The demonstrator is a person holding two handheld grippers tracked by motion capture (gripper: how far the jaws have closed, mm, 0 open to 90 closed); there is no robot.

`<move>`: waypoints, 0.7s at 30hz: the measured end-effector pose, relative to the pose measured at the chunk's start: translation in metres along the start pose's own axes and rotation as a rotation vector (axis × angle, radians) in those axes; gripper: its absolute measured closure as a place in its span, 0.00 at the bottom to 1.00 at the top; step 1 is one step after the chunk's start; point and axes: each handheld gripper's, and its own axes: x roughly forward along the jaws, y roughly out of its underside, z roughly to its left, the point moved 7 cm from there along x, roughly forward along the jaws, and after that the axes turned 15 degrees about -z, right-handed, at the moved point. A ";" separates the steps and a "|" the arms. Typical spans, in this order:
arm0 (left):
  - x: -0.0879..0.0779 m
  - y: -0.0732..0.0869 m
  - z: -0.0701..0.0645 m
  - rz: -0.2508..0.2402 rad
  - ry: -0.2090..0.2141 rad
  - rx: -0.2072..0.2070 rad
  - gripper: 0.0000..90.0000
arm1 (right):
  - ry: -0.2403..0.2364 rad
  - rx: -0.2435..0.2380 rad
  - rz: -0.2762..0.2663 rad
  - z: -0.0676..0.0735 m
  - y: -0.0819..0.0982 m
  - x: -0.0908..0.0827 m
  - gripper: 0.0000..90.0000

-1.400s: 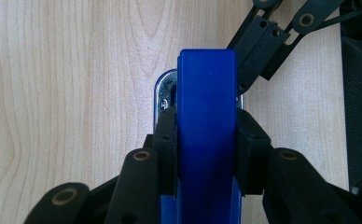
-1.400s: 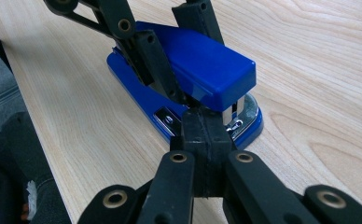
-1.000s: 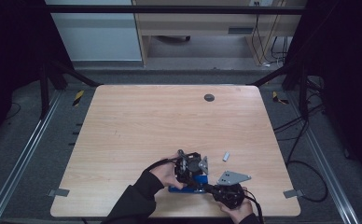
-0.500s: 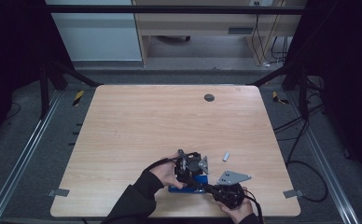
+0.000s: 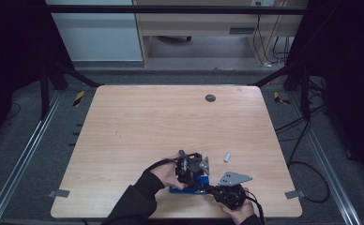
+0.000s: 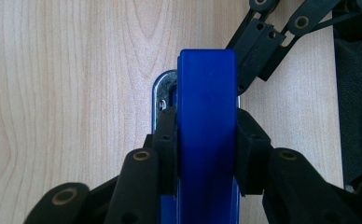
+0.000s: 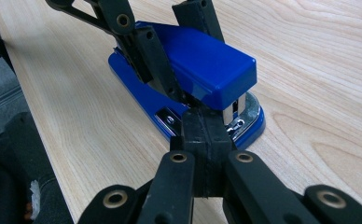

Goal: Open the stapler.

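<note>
Two tools on one stapler, so roughly halfway I'd say.
counter (image 5: 124, 140): stapler (image 7: 188, 79) sits near my edge.
left tool (image 6: 206, 149): pinching the blue top from both sides.
right tool (image 7: 206, 135): pressed together, empty, tip at the stapler's mouth.
left to do: probably working that front end.

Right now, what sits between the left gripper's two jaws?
The blue stapler: the left gripper is clamped on both sides of its top arm, as the left gripper view shows.

No visible change since earlier.
</note>
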 end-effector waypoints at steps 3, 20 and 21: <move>0.000 0.000 0.000 -0.003 -0.003 -0.002 0.74 | 0.000 0.000 0.000 0.000 0.000 0.000 1.00; -0.022 0.000 0.000 -0.053 -0.012 -0.020 0.74 | -0.002 -0.005 0.005 0.001 -0.001 0.001 1.00; -0.020 0.001 0.000 -0.081 -0.010 -0.039 0.74 | -0.004 -0.012 0.004 0.002 -0.001 0.002 1.00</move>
